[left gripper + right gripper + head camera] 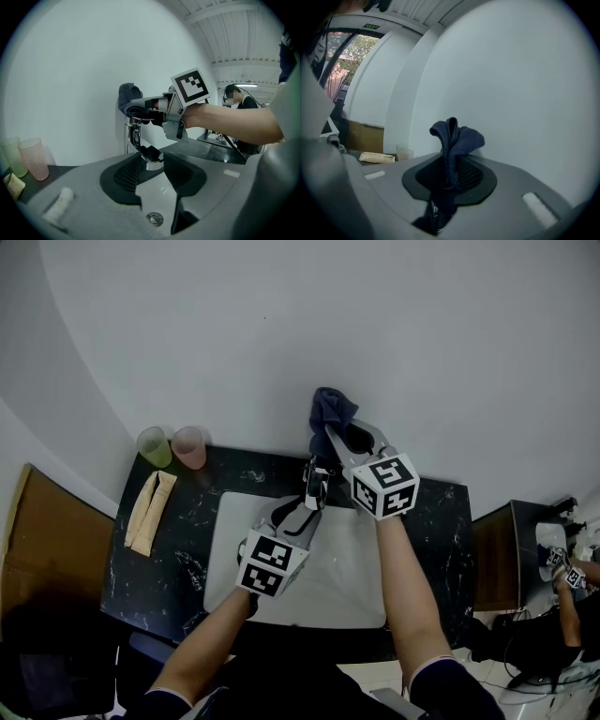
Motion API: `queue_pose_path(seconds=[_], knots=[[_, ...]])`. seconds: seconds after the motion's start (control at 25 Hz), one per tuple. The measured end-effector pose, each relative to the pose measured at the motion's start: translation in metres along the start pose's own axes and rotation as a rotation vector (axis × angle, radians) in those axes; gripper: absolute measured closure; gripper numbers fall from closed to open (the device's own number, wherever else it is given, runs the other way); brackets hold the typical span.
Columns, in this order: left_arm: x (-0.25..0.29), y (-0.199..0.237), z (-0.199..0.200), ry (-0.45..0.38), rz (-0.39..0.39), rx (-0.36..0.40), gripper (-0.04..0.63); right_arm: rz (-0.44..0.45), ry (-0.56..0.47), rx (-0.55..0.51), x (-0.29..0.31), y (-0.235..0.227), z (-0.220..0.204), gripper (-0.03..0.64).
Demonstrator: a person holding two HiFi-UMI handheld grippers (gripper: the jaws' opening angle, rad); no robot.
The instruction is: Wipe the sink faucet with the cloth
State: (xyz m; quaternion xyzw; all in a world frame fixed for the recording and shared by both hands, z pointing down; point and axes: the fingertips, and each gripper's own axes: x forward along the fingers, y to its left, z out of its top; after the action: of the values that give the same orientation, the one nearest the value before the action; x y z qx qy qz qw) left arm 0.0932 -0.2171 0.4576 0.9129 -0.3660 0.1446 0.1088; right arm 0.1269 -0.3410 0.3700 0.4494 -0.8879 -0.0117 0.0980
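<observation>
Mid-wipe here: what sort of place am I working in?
Probably a mock washroom or kitchenette station inside a lab: a white sink set in a dark stone-look counter, a chrome faucet, and another person nearby.

- No word, brand or number is legible.
- A green sign (371, 26), high and left of the right hand-held gripper (451, 180), has lettering too small to read.

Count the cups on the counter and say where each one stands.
2. The green cup stands at the back left corner of the counter; the pink cup stands just beside it, toward the sink. No others show.
</observation>
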Motion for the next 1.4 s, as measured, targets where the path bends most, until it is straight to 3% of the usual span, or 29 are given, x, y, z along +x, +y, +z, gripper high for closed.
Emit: queue_pose_path(seconds=[0.56, 0.8, 1.12, 1.4], knots=[[-0.002, 0.001, -0.001, 0.013, 0.018, 0.012, 0.442, 0.106, -0.035, 0.037, -0.07, 0.062, -0.001, 0.549], [-0.004, -0.002, -0.007, 0.05, 0.032, 0.041, 0.446, 0.107, -0.018, 0.038, -0.112, 0.078, -0.014, 0.549], [-0.013, -0.007, -0.018, 0.06, 0.025, 0.044, 0.449, 0.0, 0.064, 0.113, -0.135, 0.058, -0.056, 0.549], [-0.017, -0.003, -0.003, 0.026, 0.071, 0.071, 0.449, -0.111, 0.125, 0.206, -0.108, 0.017, -0.088, 0.548]])
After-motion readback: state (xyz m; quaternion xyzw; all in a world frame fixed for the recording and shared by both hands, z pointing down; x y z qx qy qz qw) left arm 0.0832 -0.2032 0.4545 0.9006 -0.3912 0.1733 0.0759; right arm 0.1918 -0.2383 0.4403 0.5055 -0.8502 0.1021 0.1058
